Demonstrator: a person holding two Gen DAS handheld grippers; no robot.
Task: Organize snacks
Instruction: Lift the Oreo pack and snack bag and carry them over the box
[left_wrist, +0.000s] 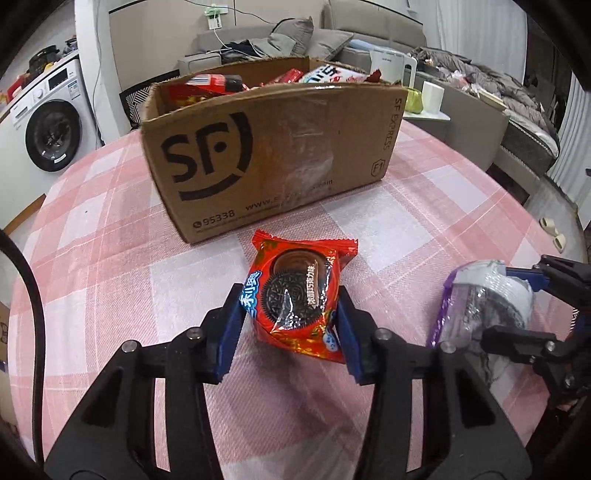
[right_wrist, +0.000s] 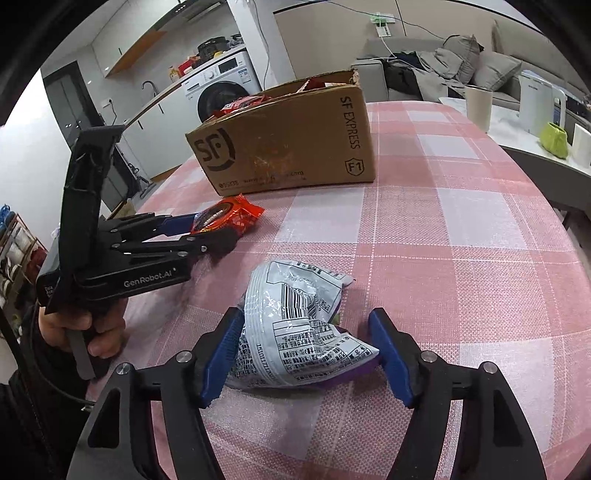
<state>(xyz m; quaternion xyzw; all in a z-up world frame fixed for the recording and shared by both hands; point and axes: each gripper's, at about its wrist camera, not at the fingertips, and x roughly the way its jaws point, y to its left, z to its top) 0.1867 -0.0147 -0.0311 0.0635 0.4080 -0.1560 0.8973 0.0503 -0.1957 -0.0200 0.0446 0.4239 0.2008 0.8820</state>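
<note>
A red cookie packet (left_wrist: 301, 295) lies on the pink checked tablecloth (left_wrist: 110, 258) in front of the SF cardboard box (left_wrist: 266, 147), which holds several snack packs. My left gripper (left_wrist: 291, 325) has its blue pads against both sides of the packet. It shows in the right wrist view (right_wrist: 210, 229) with the packet (right_wrist: 236, 216). A crumpled white and purple snack bag (right_wrist: 295, 328) lies between the pads of my right gripper (right_wrist: 306, 339); the left pad touches it, the right pad stands a little apart. The bag also shows in the left wrist view (left_wrist: 484, 302).
The box (right_wrist: 288, 147) stands at the far middle of the table. Beyond the table are a washing machine (left_wrist: 51, 125), a sofa (left_wrist: 332, 40), and a side table with a white kettle (right_wrist: 539, 99), a beige cup (right_wrist: 478, 105) and a green object (right_wrist: 553, 139).
</note>
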